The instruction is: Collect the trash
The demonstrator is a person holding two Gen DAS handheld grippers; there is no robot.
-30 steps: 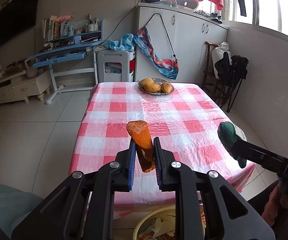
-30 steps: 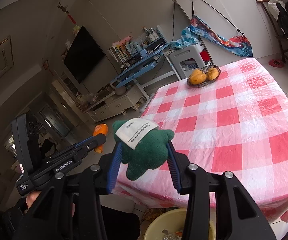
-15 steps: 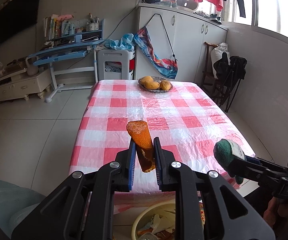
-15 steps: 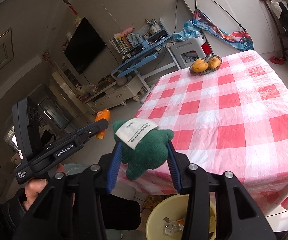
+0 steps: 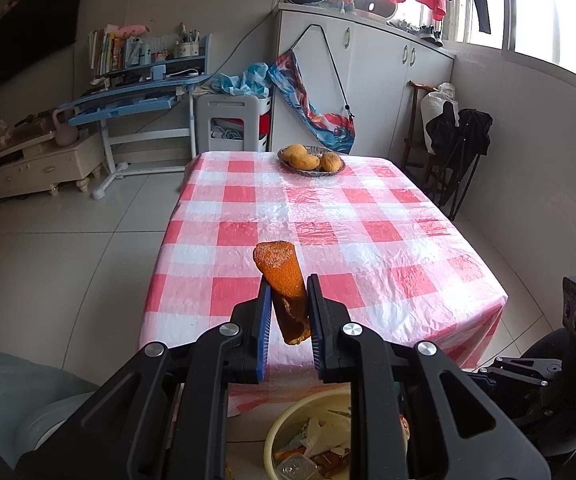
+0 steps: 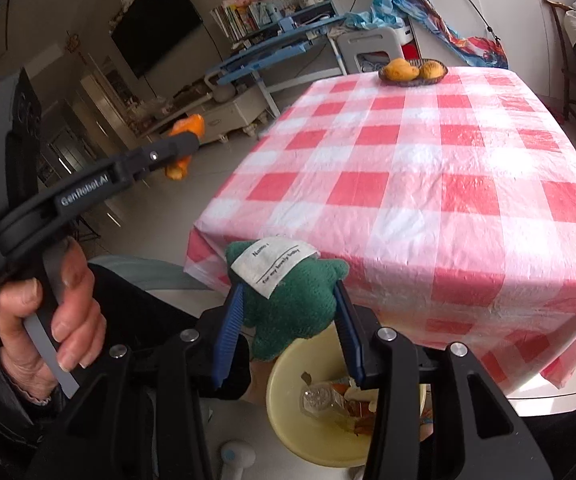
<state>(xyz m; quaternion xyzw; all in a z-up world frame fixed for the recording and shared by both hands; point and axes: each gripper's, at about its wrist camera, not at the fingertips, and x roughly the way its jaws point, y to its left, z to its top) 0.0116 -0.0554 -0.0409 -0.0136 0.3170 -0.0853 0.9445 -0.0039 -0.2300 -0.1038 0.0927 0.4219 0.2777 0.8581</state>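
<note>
Orange peel pinched in left tongs above yellow trash bin, beside checkered table.

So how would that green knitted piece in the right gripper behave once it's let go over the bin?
The green knitted piece bulges and droops between the right gripper pads, so it is probably soft and floppy. It looks light, unlikely to roll or break, and would likely drop limply into the yellow bin.

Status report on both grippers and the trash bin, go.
Left gripper shut on orange peel. Right gripper shut on green knit rag, above yellow bin. Bin part full; nothing blocking the drop.
</note>
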